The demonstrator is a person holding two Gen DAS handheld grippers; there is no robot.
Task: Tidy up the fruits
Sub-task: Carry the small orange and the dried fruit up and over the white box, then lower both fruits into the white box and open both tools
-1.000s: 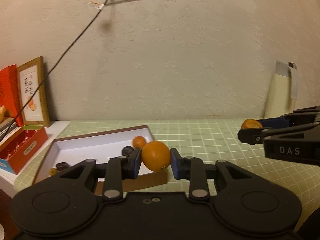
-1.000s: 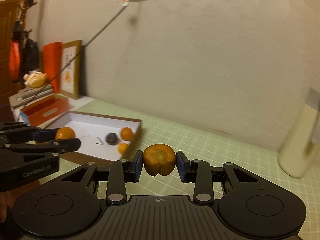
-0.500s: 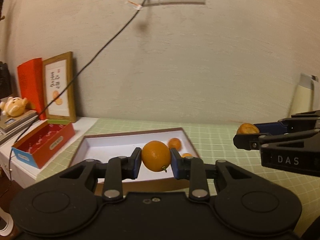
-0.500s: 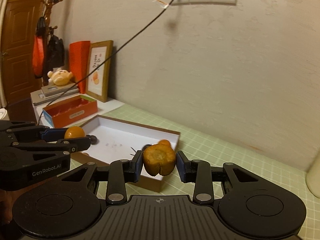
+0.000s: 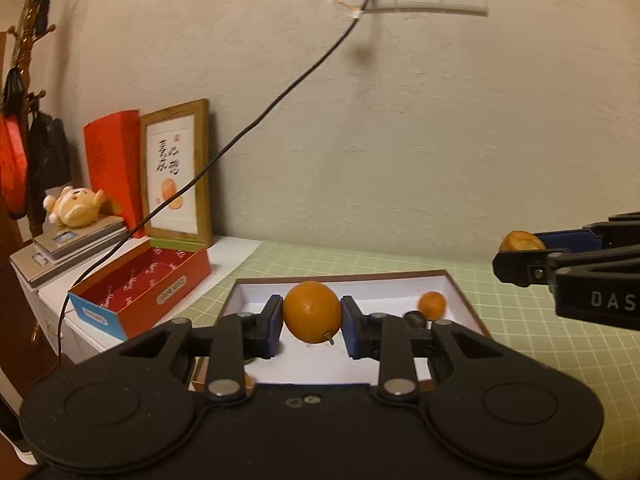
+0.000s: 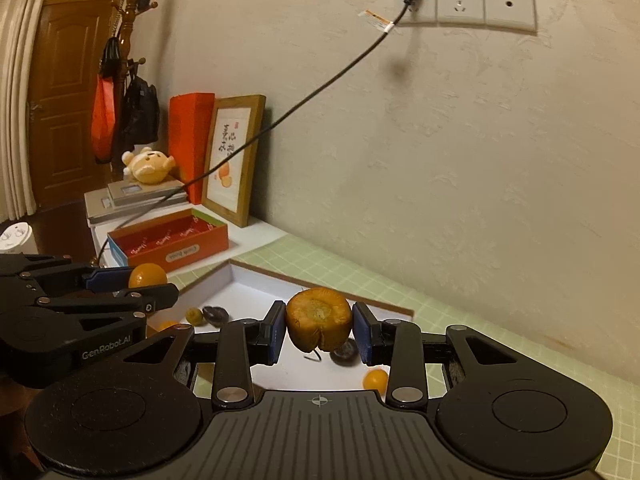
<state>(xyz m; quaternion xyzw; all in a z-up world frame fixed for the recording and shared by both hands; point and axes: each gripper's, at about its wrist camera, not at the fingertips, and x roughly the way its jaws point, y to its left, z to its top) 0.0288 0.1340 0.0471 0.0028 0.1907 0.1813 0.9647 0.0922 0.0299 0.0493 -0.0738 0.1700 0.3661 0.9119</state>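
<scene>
My left gripper [image 5: 312, 316] is shut on a smooth orange kumquat [image 5: 312, 312] and hangs over the near part of a white box [image 5: 456, 284] with a brown rim. My right gripper [image 6: 319, 326] is shut on a rough, dull orange fruit [image 6: 319, 322] above the same white box [image 6: 256, 276]. Each gripper shows in the other's view: the right gripper [image 5: 520, 254] at right, the left gripper [image 6: 140, 280] at left. Inside the box lie a small orange fruit [image 5: 432, 305], dark plums [image 6: 215, 315] and another small orange fruit [image 6: 375, 380].
A green gridded mat [image 5: 540, 340] covers the table. Left of the box stand an open red box [image 5: 140, 288], a framed picture [image 5: 176, 176], a red card, stacked books with a plush toy [image 5: 76, 210]. A black cable [image 5: 280, 96] runs from the wall socket.
Both grippers have moved left with their fruits and now hang over the white box, which sits more centrally in both views. Neither grip has changed.
</scene>
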